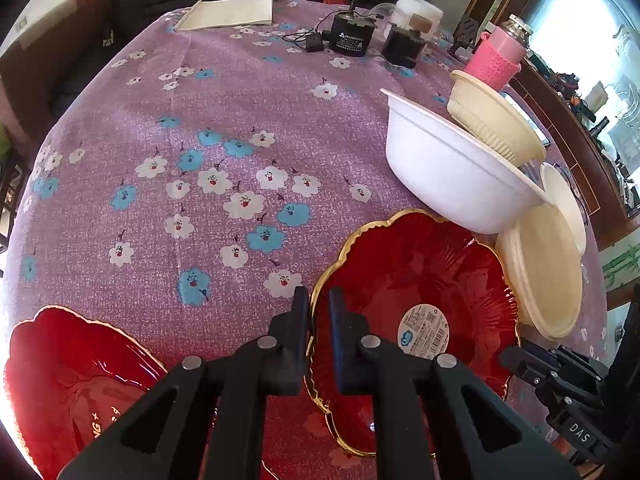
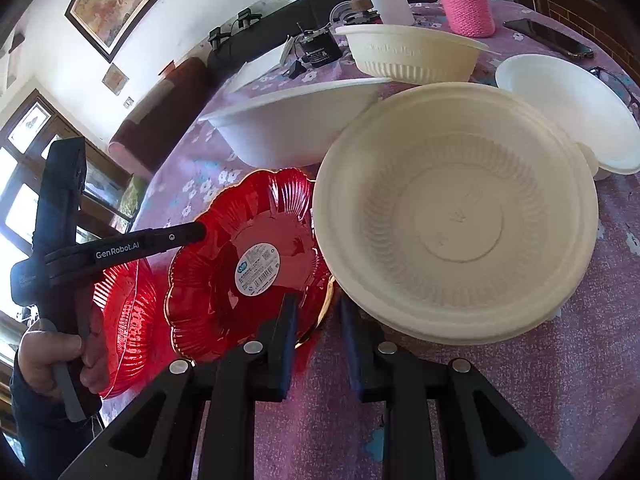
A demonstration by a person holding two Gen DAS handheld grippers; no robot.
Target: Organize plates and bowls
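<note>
My left gripper (image 1: 318,306) is shut on the gold near rim of a labelled red glass plate (image 1: 416,280); in the right wrist view its fingertips (image 2: 200,232) sit on that plate's (image 2: 248,240) far edge. The opposite rim lies between the fingers of my right gripper (image 2: 318,308): it meets the left finger, and a sliver of cloth shows before the right pad. A second red plate (image 1: 60,380) lies to the left. A cream bowl (image 2: 456,232) touches the plate. A white bowl (image 2: 292,128), a ribbed cream bowl (image 2: 412,56) and a small white bowl (image 2: 568,108) stand behind.
A purple flowered cloth (image 1: 200,100) covers the table. At the back stand a pink-sleeved bottle (image 1: 496,60), black devices with cables (image 1: 348,36), a white container (image 1: 416,12) and a folded white sheet (image 1: 228,12). A phone (image 2: 548,38) lies far right. A hand (image 2: 52,356) holds the left gripper.
</note>
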